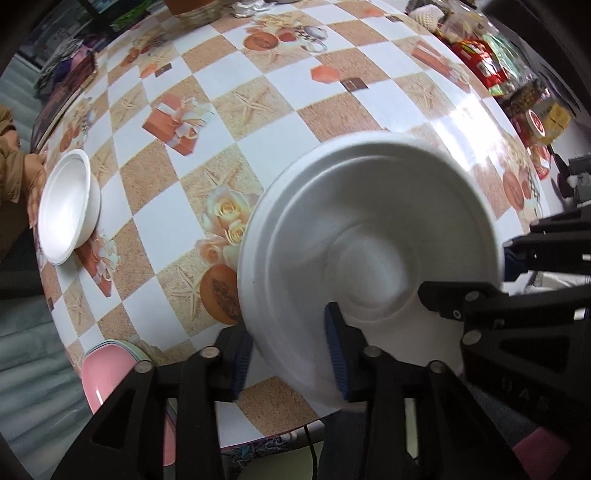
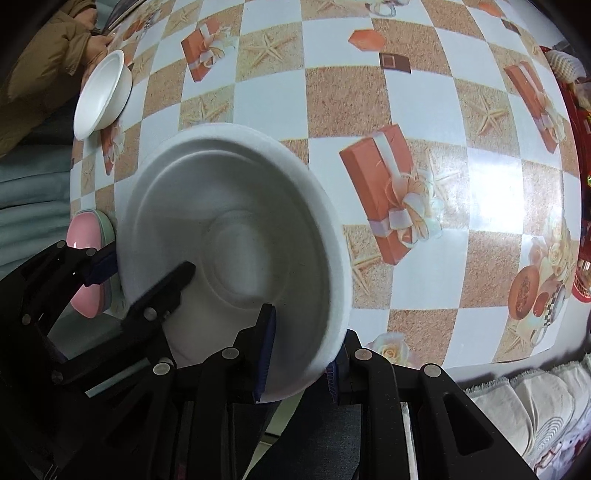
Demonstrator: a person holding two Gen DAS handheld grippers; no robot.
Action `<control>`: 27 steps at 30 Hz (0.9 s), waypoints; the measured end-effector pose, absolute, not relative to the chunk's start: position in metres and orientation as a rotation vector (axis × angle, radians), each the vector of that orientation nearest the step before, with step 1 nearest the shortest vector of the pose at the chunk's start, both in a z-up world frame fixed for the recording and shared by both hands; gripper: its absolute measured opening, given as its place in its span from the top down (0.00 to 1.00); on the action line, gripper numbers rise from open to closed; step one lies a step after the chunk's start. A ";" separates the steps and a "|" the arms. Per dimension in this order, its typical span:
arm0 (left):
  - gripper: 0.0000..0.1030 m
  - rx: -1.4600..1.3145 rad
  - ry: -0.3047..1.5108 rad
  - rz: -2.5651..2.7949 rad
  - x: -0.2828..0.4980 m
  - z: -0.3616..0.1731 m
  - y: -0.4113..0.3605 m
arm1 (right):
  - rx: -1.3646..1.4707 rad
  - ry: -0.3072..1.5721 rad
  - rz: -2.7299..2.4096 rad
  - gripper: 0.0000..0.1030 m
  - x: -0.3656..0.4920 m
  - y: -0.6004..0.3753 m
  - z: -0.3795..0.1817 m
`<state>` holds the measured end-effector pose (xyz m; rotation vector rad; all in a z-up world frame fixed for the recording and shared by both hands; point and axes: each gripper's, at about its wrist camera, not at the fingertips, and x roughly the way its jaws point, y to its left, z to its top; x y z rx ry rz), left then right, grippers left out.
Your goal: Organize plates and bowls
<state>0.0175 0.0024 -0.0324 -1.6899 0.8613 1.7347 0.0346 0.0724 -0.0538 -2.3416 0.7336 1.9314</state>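
A large white foam bowl is held tilted above the near edge of the table, between both grippers. My left gripper is shut on its near rim, one pad inside and one outside. My right gripper is shut on the rim of the same bowl from the other side. In the left wrist view the right gripper shows at the right. A second white foam bowl sits at the far left table edge; it also shows in the right wrist view. Stacked pink and green plates lie at the near left corner, also in the right wrist view.
The table has a checked cloth printed with gift boxes. Snack packets crowd its far right. A person in a brown jacket sits by the small bowl. A basket stands at the far edge.
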 end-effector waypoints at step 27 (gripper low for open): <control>0.24 -1.781 0.570 2.073 -0.062 0.016 -0.082 | -2.298 0.641 2.089 0.12 -0.038 0.074 -0.010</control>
